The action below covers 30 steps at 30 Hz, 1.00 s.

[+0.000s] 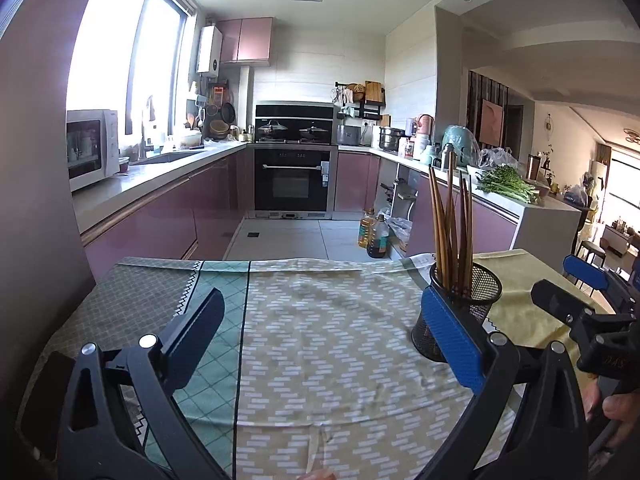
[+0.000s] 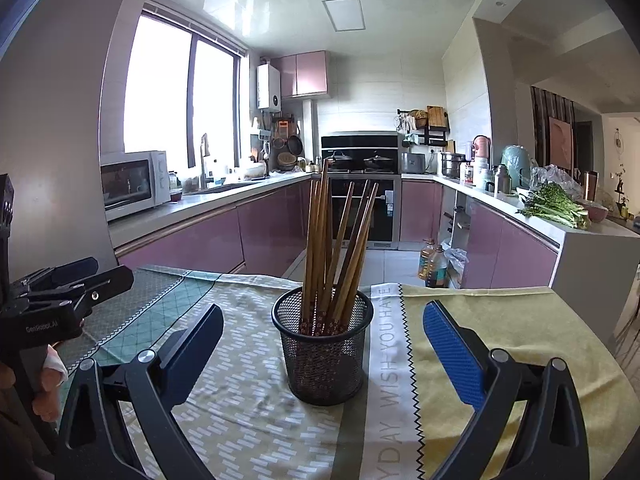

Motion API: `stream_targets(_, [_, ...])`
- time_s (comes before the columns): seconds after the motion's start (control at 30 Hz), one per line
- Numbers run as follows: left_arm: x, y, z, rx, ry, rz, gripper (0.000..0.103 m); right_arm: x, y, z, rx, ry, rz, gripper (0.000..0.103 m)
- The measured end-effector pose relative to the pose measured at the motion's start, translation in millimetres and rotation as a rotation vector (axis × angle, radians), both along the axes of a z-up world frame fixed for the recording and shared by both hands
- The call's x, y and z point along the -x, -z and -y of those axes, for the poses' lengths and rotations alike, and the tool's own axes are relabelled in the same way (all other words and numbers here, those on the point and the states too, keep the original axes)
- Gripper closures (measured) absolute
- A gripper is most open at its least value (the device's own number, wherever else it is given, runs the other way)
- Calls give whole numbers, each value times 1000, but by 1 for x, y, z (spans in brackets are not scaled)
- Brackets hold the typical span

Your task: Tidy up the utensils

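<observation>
A black mesh cup [image 2: 326,352] stands upright on the table and holds several brown wooden chopsticks [image 2: 336,248]. My right gripper [image 2: 322,320] is open and empty, its fingers on either side of the cup and a little nearer to me, apart from it. My left gripper [image 1: 320,308] is open and empty over the cloth, left of the cup [image 1: 476,304], whose chopsticks [image 1: 452,224] stand up behind my blue right fingertip [image 1: 444,320]. The right gripper also shows at the right edge of the left wrist view [image 1: 592,292].
The table is covered with a patterned yellow and green cloth [image 1: 320,352]. Oil bottles [image 1: 376,236] stand on the kitchen floor beyond the table. Pink cabinets and counters run along both sides, with greens [image 2: 556,208] on the right counter.
</observation>
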<state>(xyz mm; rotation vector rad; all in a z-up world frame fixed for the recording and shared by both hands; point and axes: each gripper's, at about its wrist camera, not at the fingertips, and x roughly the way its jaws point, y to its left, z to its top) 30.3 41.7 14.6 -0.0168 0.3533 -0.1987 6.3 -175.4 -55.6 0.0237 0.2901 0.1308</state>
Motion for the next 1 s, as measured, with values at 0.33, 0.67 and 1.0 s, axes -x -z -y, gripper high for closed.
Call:
stream_targets(0.33, [16, -5, 0, 9, -7, 45, 6, 10, -1, -5, 5, 14, 18, 6])
stream_targets(0.67, [30, -8, -1, 17, -12, 86, 6, 18, -2, -7, 2, 22, 39, 6])
stream_targets(1.0, [38, -10, 4, 9, -9, 111, 6, 21, -3, -9, 0, 24, 45, 6])
